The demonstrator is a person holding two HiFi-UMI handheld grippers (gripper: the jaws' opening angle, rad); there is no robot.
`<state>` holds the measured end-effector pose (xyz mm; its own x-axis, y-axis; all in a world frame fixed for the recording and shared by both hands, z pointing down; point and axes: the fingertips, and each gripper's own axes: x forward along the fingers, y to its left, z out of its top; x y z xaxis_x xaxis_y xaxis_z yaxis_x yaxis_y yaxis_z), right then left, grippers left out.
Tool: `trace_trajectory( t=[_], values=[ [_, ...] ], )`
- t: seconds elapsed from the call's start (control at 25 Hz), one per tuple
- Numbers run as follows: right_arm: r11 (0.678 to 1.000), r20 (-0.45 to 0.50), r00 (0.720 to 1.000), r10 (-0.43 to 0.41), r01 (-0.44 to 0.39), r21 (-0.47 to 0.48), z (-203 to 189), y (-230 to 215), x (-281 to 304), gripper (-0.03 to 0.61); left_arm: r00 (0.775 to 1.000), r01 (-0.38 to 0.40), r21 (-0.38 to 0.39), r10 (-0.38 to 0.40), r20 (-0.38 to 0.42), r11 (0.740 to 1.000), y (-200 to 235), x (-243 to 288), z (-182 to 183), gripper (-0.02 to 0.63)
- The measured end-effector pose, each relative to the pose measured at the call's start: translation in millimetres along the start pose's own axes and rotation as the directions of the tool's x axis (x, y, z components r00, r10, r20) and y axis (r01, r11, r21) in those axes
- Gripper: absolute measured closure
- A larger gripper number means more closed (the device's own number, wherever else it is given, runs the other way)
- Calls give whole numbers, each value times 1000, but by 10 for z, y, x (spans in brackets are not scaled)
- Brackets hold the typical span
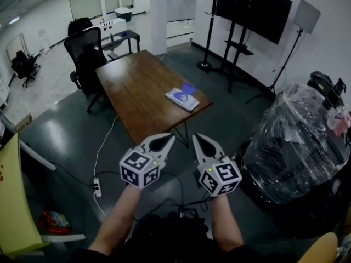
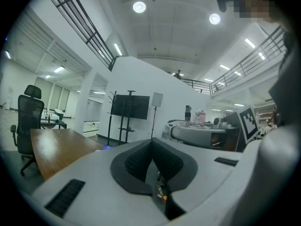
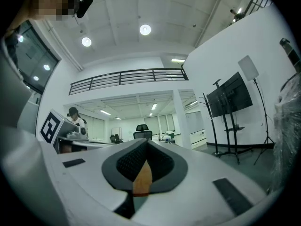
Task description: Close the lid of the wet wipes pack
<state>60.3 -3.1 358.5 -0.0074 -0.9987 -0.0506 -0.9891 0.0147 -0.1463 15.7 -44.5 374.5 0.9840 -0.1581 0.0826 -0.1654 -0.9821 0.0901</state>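
The wet wipes pack (image 1: 182,98) lies flat on the brown table (image 1: 140,86) near its right front corner, its blue lid flap standing open. Both grippers are held side by side well short of the table, over the floor. My left gripper (image 1: 169,138) is shut with nothing between its jaws, and my right gripper (image 1: 196,137) is shut and empty too. In the left gripper view the jaws (image 2: 152,143) meet at their tips, with the table (image 2: 56,147) at the left. In the right gripper view the jaws (image 3: 145,142) are also together; the pack is out of sight there.
A black office chair (image 1: 86,56) stands at the table's far left. A TV on a stand (image 1: 251,10) is at the back right. A plastic-wrapped bulky object (image 1: 299,141) sits at the right. A power strip and cables (image 1: 97,188) lie on the floor; a yellow table (image 1: 13,201) is at the left.
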Motion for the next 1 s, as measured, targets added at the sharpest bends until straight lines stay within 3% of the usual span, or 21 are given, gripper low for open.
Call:
trace_trajectory(
  t=[0.48,1.0],
  values=[
    [999,1,999,-40,40,21,26,-653,485,569,999,20,9,-20,-32,1000,428,704,19,618],
    [993,-36,992,-119,118,-18,26,-1342,1601,568,994,106,0,-106,-33,994,1340,1642,117,618]
  ],
)
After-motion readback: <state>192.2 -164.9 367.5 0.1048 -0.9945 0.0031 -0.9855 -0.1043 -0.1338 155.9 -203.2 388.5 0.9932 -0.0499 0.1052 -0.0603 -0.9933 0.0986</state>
